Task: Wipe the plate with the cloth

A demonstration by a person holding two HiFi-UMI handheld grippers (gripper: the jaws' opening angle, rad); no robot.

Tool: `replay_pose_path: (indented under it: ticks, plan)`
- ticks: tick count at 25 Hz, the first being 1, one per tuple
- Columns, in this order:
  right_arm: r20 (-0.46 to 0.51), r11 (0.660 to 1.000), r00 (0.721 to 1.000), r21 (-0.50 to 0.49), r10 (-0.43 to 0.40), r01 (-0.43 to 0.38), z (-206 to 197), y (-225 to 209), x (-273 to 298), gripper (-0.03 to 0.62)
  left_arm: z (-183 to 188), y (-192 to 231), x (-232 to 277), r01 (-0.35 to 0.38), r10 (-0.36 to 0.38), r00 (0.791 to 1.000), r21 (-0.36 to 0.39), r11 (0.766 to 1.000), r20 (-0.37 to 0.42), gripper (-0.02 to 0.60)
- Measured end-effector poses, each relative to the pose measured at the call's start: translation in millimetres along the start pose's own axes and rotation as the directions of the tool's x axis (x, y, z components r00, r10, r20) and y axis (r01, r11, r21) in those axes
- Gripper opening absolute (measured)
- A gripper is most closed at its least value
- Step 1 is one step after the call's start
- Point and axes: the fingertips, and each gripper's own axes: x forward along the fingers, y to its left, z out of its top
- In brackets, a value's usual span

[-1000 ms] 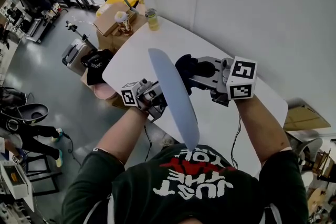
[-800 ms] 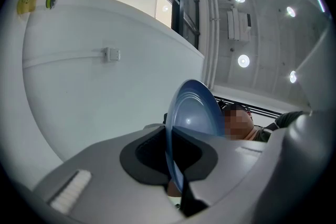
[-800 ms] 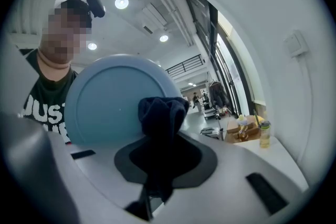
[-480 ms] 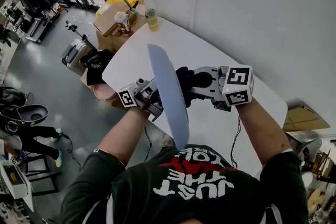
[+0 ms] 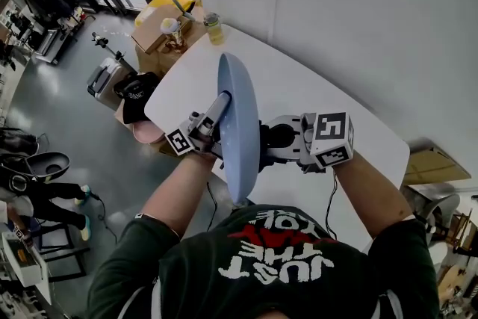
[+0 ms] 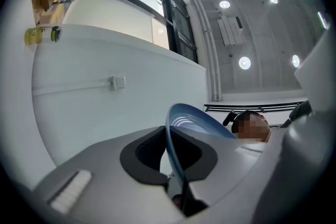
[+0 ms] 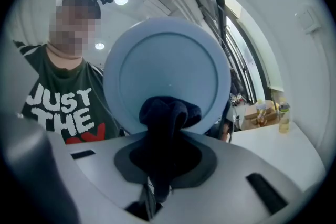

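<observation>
A pale blue plate point(image 5: 237, 127) stands on edge in the air above the white table point(image 5: 321, 97). My left gripper point(image 5: 222, 104) is shut on its rim from the left; in the left gripper view the plate's edge point(image 6: 177, 126) runs up between the jaws of that gripper point(image 6: 176, 189). My right gripper point(image 5: 266, 140) is shut on a dark cloth point(image 5: 263, 132) that presses on the plate's right face. In the right gripper view the bunched cloth point(image 7: 169, 113), held by that gripper point(image 7: 156, 186), touches the lower middle of the plate point(image 7: 168, 60).
A bottle of yellowish liquid point(image 5: 214, 28) stands at the table's far corner, beside a cardboard box point(image 5: 154, 29). A black bag point(image 5: 134, 90) and other gear lie on the floor to the left. A white wall point(image 5: 358, 11) borders the table on the right.
The plate has swung more upright and risen a little with the left gripper. The right gripper has slid the cloth down the plate's face toward the person.
</observation>
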Motion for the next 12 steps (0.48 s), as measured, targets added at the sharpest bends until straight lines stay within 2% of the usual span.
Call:
replay_pose_path:
  ticks: [7,12]
  plan:
    - [0.063,0.996,0.995,-0.048,0.072,-0.069,23.7,28.6,-0.2,0.048,4.7,6.4,-4.9,-0.039,0.039,0.999,0.032,0.999,0.0,0.018]
    - [0.128,0.993,0.987,-0.075,0.098,-0.089,43.0,41.3,-9.7,0.048,-1.6,10.8,-11.0,-0.063,0.065,0.997,0.045,0.997,-0.045,0.02]
